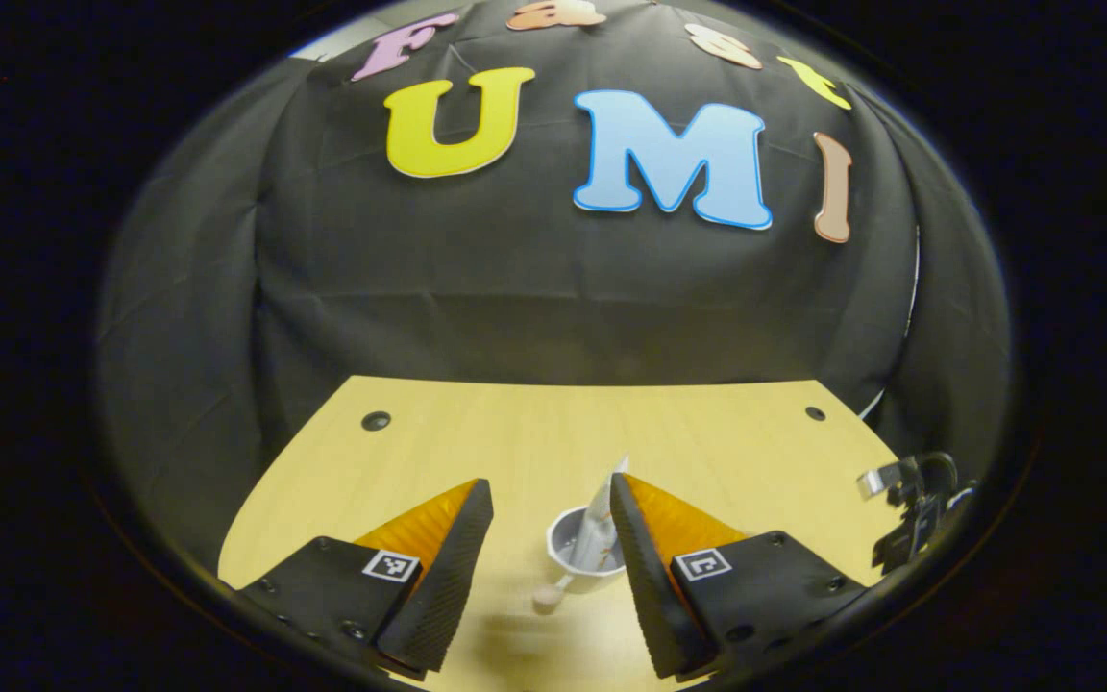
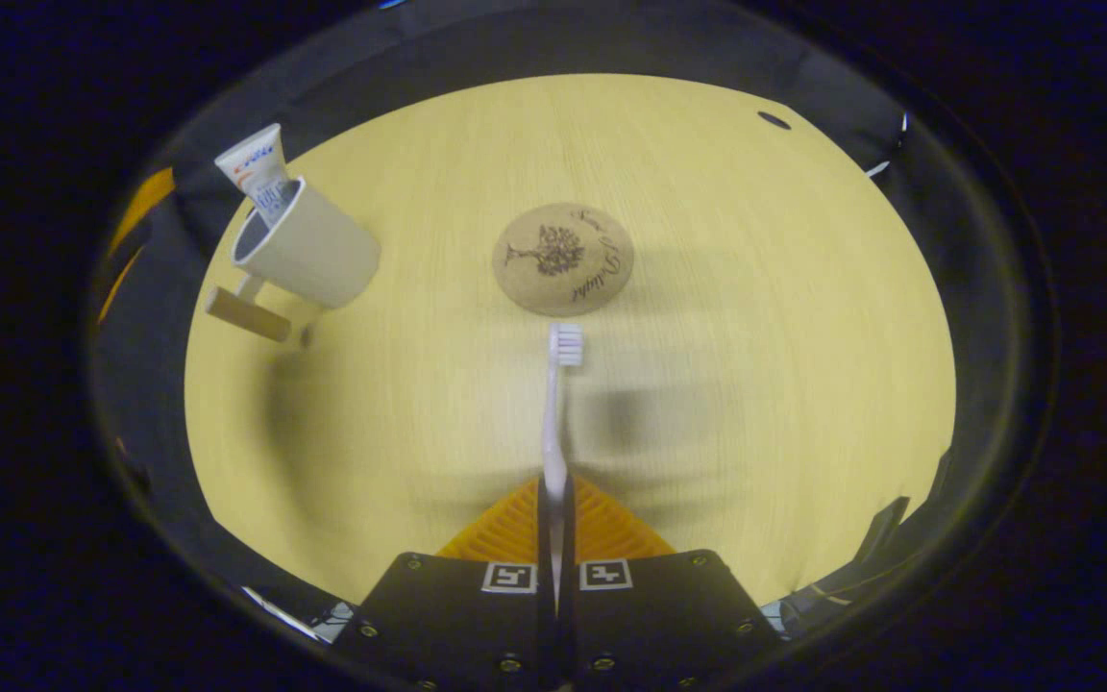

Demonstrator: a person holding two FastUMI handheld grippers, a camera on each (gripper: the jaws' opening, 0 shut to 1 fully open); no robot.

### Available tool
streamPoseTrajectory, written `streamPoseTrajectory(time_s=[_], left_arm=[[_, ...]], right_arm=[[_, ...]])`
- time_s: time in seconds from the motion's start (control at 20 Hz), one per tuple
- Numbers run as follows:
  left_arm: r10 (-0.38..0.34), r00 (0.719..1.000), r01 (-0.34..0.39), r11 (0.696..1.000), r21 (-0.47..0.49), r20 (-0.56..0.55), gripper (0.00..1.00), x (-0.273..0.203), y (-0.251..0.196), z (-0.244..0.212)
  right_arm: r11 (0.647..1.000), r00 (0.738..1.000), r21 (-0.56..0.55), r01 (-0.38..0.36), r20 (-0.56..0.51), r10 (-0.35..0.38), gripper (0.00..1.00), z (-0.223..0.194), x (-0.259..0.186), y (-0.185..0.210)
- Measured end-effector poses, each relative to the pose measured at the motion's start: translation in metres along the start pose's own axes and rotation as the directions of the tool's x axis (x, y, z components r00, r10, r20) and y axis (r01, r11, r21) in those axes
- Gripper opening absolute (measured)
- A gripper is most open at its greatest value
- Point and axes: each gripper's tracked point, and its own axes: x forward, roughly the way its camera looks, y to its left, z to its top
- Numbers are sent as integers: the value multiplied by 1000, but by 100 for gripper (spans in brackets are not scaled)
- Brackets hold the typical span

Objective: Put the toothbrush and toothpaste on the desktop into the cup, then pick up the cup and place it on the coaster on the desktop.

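Right tool [image 2: 553, 495] clamped on toothbrush [image 2: 553, 404] above surface [image 2: 755, 317]; left tool [image 1: 549, 538] wide; toothpaste [image 2: 256, 173] in cup [image 2: 308, 252]; coaster [image 2: 563, 258] mid-surface.

Your left gripper [image 1: 549, 538] hangs with jaws spread wide; your right gripper [image 2: 553, 500] is clamped, fingers nearly together.

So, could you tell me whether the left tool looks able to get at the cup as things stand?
Probably yes: the left tool is open, the cup sits between its fingers, with only the toothpaste inside.
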Motion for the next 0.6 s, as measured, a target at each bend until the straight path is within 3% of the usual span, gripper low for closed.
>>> streamPoseTrajectory(time_s=[0.2,0.35,0.5,0.6], left_arm=[[56,998,-57,998,-1,-22,87,-25,45,-18],[104,993,-105,995,0,-48,87,-47,82,-34],[159,985,-160,987,-6,-71,77,-73,120,-51],[194,977,-196,980,-21,-91,77,-90,141,-64]], right_arm=[[999,990,-4,-43,135,43,2,47,-22,35],[996,969,0,-85,233,83,2,88,-46,63],[992,945,11,-130,305,120,2,127,-71,87],[989,929,26,-146,347,128,2,150,-71,105]])
